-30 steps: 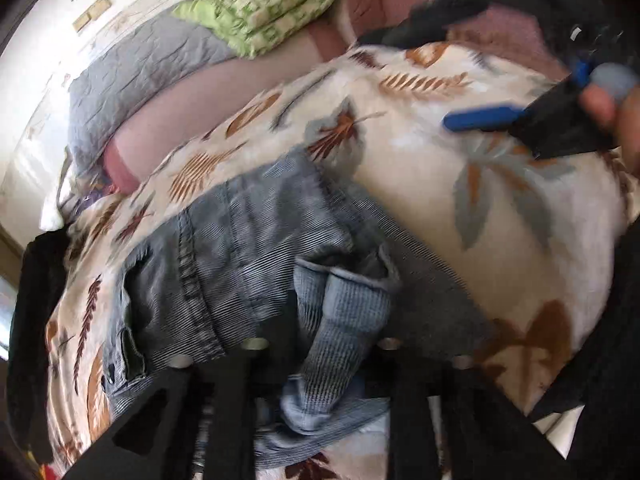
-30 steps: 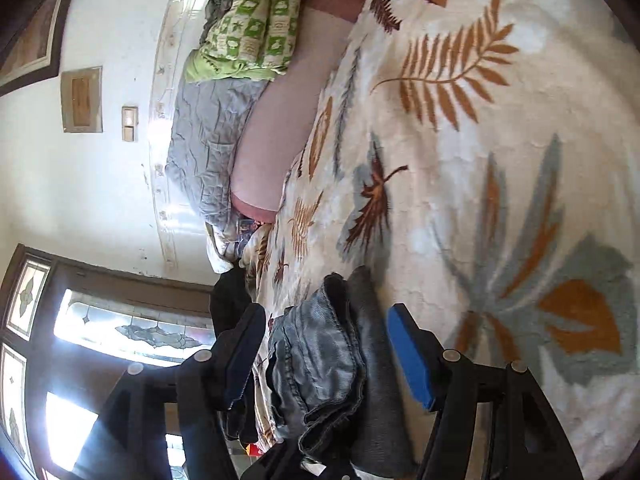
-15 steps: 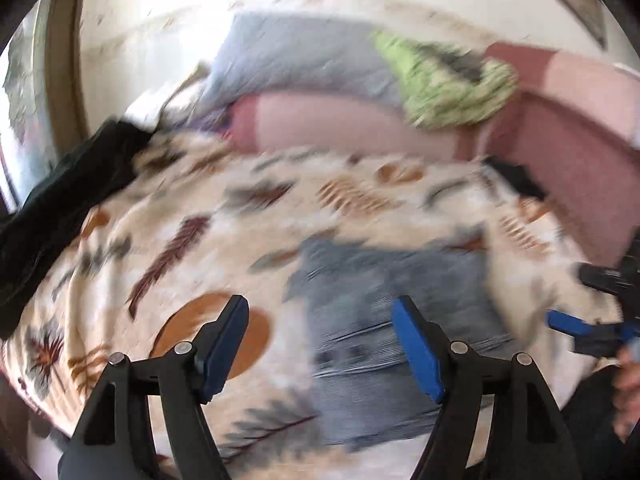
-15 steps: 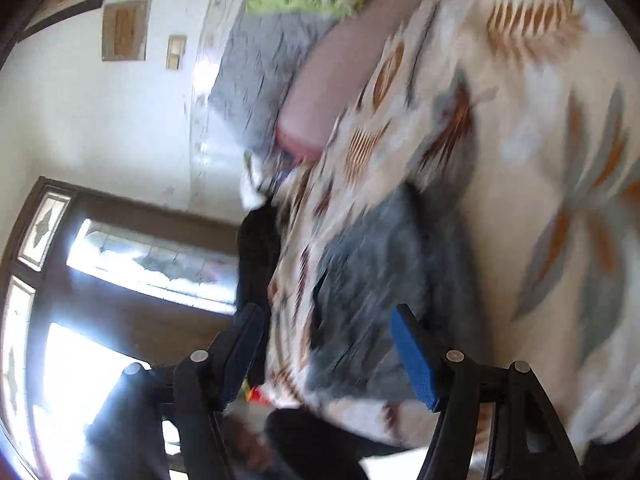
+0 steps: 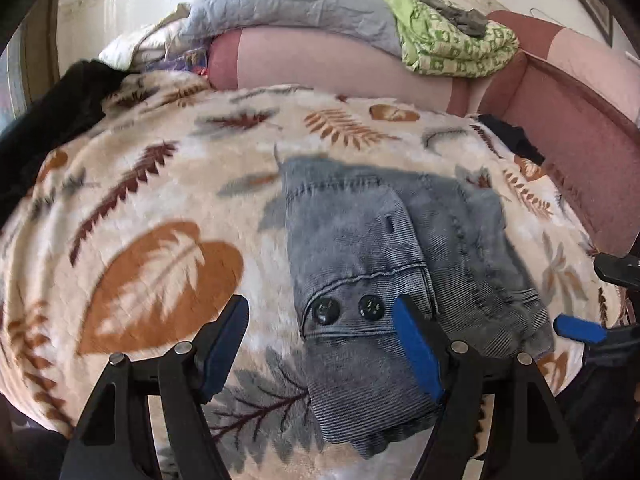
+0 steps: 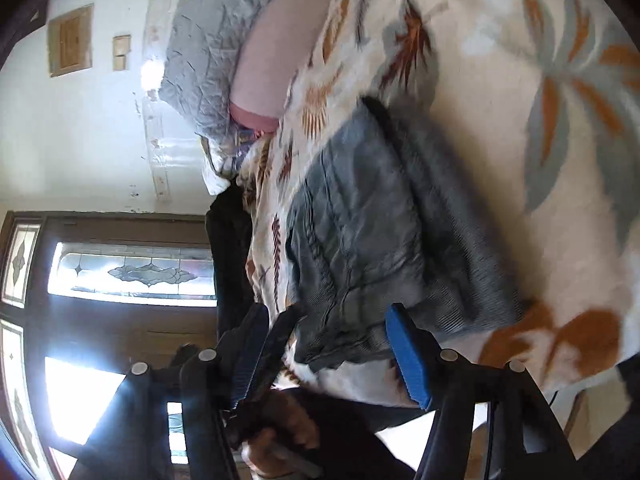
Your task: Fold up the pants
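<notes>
While pants (image 5: 384, 264) lie folded (near blanket (image 5: 160, 208) edge), both hand-held grippers agape.

Left hand-held gripper (image 5: 320, 344), right hand-held gripper (image 6: 328, 356): jaws apart, empty

The folded grey pants (image 5: 384, 264) lie on a leaf-patterned blanket (image 5: 160, 208), two dark buttons facing up. The left gripper (image 5: 324, 344) hovers just above them, fingers (image 5: 416, 348) spread wide. The right gripper (image 5: 592, 320) shows at the right edge.
</notes>
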